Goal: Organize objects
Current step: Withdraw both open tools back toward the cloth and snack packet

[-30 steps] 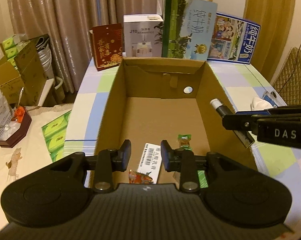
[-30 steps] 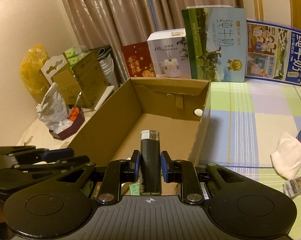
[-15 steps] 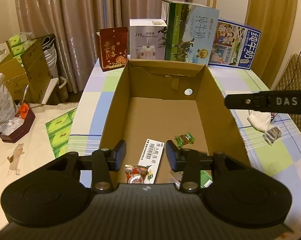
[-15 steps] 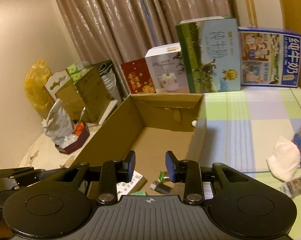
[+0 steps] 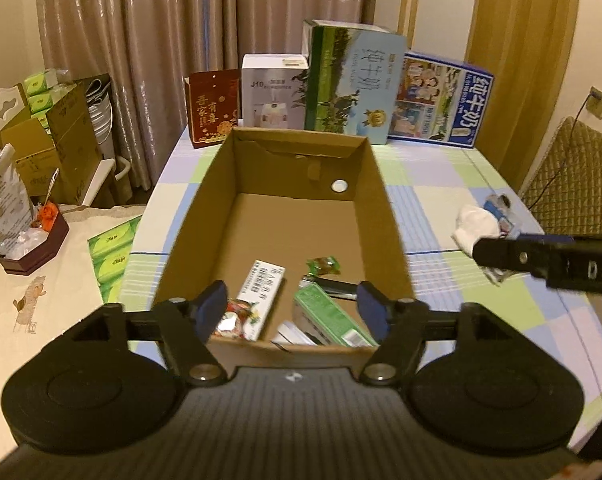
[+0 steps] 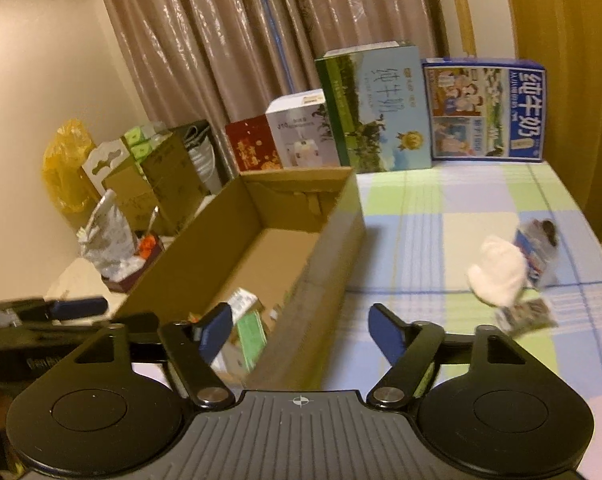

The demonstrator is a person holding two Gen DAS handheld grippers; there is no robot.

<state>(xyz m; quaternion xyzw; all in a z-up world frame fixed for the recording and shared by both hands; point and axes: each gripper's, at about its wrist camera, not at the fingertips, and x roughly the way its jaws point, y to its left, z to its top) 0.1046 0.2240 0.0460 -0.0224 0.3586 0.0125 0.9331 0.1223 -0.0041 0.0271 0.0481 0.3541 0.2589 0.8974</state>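
A brown box (image 5: 385,216) is set on a table (image 5: 433,208) checked in green, blue and lilac; a green packet (image 5: 327,314) and green candy (image 5: 323,266) are seen inside the box.

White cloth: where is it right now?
The white cloth lies on the checkered tablecloth, right of the cardboard box, touching small packets; the left wrist view agrees.

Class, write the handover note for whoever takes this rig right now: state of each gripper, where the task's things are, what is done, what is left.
Left gripper: open, empty, above the near end of the cardboard box.
Right gripper: open, empty, over the box's right wall.
Done: in the box lie a white barcode carton, green candy, green packet, red snack pack and a dark lighter.
Left: white wad and small packets on the checked tablecloth, right of the box.
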